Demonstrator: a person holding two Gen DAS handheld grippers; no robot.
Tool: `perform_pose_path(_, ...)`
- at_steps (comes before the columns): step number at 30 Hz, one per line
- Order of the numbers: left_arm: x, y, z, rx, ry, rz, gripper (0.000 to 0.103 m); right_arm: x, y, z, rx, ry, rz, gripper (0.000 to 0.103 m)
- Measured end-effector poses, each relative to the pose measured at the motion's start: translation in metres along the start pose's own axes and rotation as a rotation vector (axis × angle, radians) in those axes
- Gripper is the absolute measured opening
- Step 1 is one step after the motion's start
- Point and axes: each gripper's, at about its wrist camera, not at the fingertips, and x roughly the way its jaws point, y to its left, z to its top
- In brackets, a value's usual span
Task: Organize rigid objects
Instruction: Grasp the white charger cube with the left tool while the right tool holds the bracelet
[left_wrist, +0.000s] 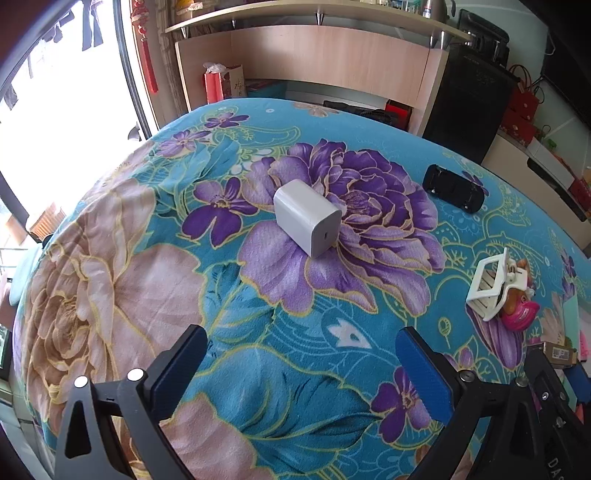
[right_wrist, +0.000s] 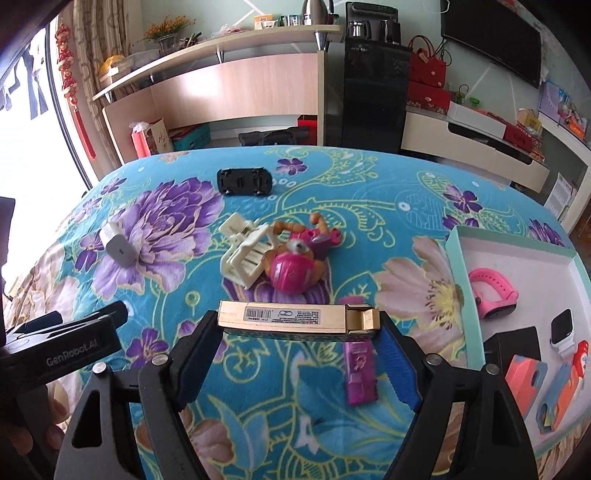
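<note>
Right now, right claw (right_wrist: 299, 325) clamps gold box (right_wrist: 295, 319) lengthwise at lower centre; stiff, light, slick, so hold ends. Left claw (left_wrist: 301, 349) apart, white charger (left_wrist: 308, 218) mid-frame on bed.

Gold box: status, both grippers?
Right gripper shut on gold box, above cloth. Left gripper open, empty, facing charger. Tray right, path clear.

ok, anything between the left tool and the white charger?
Nothing. In the left wrist view the left tool stands open, and only bare floral blanket runs from its fingertips up to the white charger.
</note>
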Motion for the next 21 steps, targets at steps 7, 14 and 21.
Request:
perform_pose_path(7,0.008,0.012,0.02,-0.081,-0.062,0.008,0.103,0.007,-0.023,0.004,0.066,0.001,-0.011,0.083)
perform_pose_path(14,0.02,0.002,0.035,-0.068,-0.085,-0.011,0.1,0.007,-0.037,0.004,0.108,0.006,-0.022,0.083)
perform_pose_path(21,0.032,-0.004,0.048,-0.08,-0.107,-0.013,0.076,0.008,-0.041,0.004,0.124,0.017,-0.014,0.083)
